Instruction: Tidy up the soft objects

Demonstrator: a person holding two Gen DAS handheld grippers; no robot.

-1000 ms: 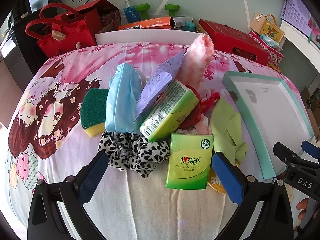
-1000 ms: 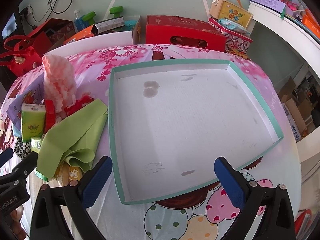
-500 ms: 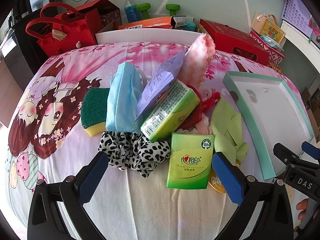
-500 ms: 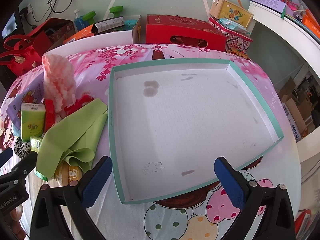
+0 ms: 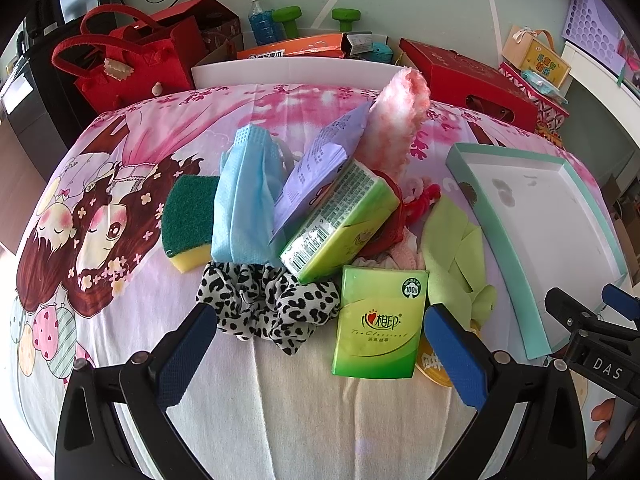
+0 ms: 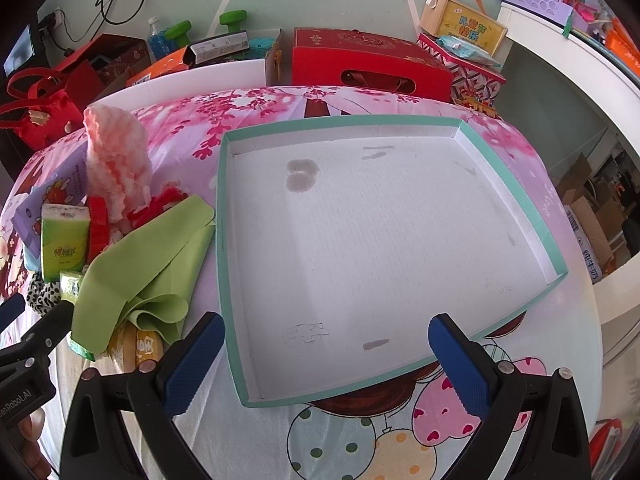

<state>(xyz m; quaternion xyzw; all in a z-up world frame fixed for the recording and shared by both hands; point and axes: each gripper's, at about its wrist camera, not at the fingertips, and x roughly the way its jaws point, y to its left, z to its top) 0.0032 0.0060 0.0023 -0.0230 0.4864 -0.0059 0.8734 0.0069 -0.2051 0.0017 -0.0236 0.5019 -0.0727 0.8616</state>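
Start of sorting, nothing yet placed: the teal-rimmed tray lies bare on the cartoon-print sheet, its white floor showing only faint marks; every soft item sits in one heap just beside the tray's left edge; the heap comprises a green tissue pack nearest the left gripper, a leopard-print scrunchie touching it, a second tissue pack tilted on top, a blue face mask, a green-and-yellow sponge, a lime cloth abutting the tray, and a pink fluffy roll standing upright; left gripper spread wide, holding nothing, aimed at the near pack; right gripper likewise spread and unloaded, poised over the tray's near rim; judged progress: all transfers remain to be done
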